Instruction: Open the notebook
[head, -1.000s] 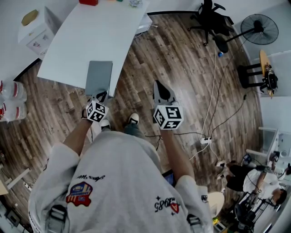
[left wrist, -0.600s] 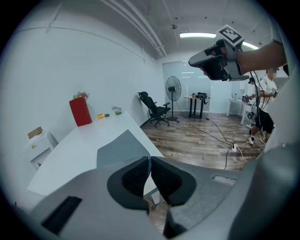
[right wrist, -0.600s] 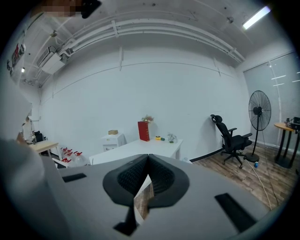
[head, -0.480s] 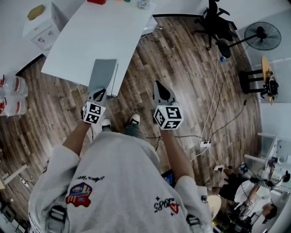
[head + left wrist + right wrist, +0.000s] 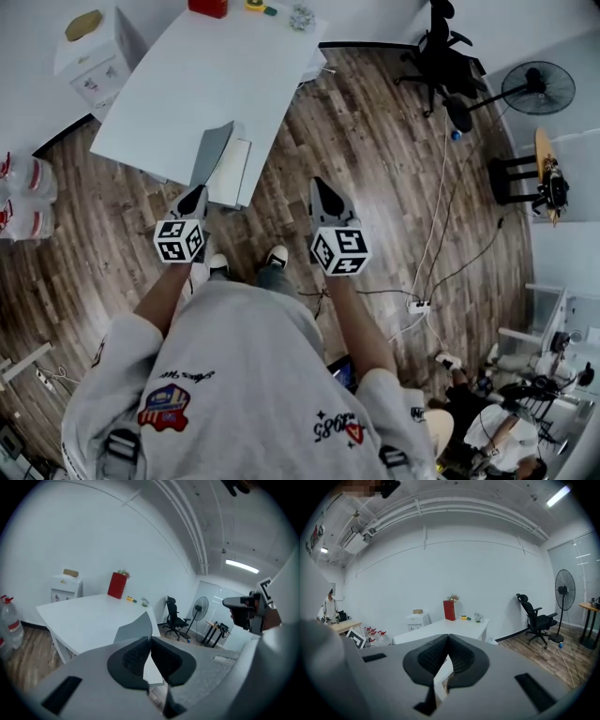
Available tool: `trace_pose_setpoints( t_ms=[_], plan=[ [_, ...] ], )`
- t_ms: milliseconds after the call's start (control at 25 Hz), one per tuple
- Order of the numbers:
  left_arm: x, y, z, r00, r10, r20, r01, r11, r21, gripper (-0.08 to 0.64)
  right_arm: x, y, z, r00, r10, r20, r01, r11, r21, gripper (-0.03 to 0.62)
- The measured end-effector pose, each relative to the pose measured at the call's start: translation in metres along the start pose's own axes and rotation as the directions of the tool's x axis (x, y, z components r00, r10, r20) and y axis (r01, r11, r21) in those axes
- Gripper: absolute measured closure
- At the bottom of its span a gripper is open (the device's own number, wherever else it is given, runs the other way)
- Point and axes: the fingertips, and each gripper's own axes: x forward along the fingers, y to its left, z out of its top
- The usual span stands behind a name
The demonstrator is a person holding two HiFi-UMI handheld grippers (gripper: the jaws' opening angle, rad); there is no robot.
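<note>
The notebook lies at the near edge of the white table (image 5: 206,75). Its grey cover (image 5: 213,150) stands tilted up, and the white pages (image 5: 231,174) show under it. My left gripper (image 5: 194,195) is shut on the cover's near edge. In the left gripper view the grey cover (image 5: 136,627) rises from between the closed pads of the left gripper (image 5: 150,640). My right gripper (image 5: 323,190) hangs over the wooden floor to the right of the notebook, apart from it. In its own view the right gripper (image 5: 447,638) has its pads together with nothing between them.
A red box (image 5: 207,7) and small items sit at the table's far end. A white cabinet (image 5: 94,52) and water bottles (image 5: 23,187) stand to the left. To the right are an office chair (image 5: 441,47), a fan (image 5: 537,87) and floor cables with a power strip (image 5: 417,305).
The cover lay flat a second ago and is now lifted and swung to the left, baring the white pages. My left gripper rose and rolled with it. The right gripper shifted a little.
</note>
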Motion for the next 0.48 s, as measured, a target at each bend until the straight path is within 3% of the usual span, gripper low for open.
trace_pose_setpoints(
  t_ms=[200, 480],
  plan=[
    [-0.016, 0.025, 0.01, 0.998, 0.02, 0.051, -0.014, 0.992, -0.128, 0.54, 0.008, 0.024, -0.001, 1.0, 0.012, 0.006, -0.012, 1.0, 0.005, 0.589],
    [-0.036, 0.06, 0.019, 0.996, 0.037, 0.08, -0.022, 0.983, -0.181, 0.54, 0.02, 0.066, -0.004, 0.999, 0.044, 0.003, -0.044, 0.999, -0.004, 0.589]
  ],
)
